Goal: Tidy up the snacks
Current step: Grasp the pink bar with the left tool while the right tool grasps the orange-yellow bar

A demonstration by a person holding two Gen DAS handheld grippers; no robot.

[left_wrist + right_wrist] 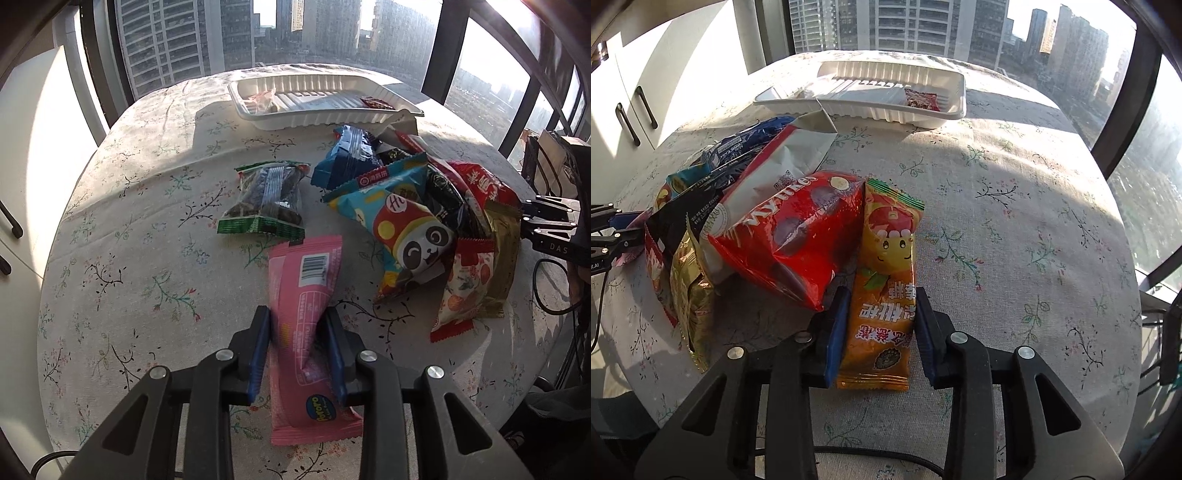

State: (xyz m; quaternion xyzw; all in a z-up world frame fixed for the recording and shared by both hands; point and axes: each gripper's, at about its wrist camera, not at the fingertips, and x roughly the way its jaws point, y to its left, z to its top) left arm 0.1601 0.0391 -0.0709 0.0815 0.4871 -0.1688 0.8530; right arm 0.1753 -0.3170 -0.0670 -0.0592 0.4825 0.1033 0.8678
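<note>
Now both grippers picking: left gripper (pixel 297 321) jaws pinching pink Pororo bar (pixel 304 295), right gripper (pixel 879 306) jaws straddling orange snack packet (pixel 886 280), contact uncertain. Next likely needing lift toward white tray (pixel 916 114).

One white tray (pixel 317 114) is sitting at the 12 o'clock side of the bench (pixel 147 229). Two small snack packs are lying inside it: one clear pack (pixel 263 100) at its 9 o'clock end and one red pack (pixel 376 102) at its 3 o'clock end.

One pink snack bar (pixel 306 295) is lying at 6 o'clock. One green-edged pack (pixel 266 199) is lying alone in the middle. One orange pack (pixel 886 280) is lying at 6 o'clock in the right wrist view.

One pile of packs (pixel 424 221) is sitting at 3 o'clock. The packs are overlapping, so their number is hard to tell.

Two tongs are showing, the left tongs (pixel 298 350) and the right tongs (pixel 879 332).
</note>
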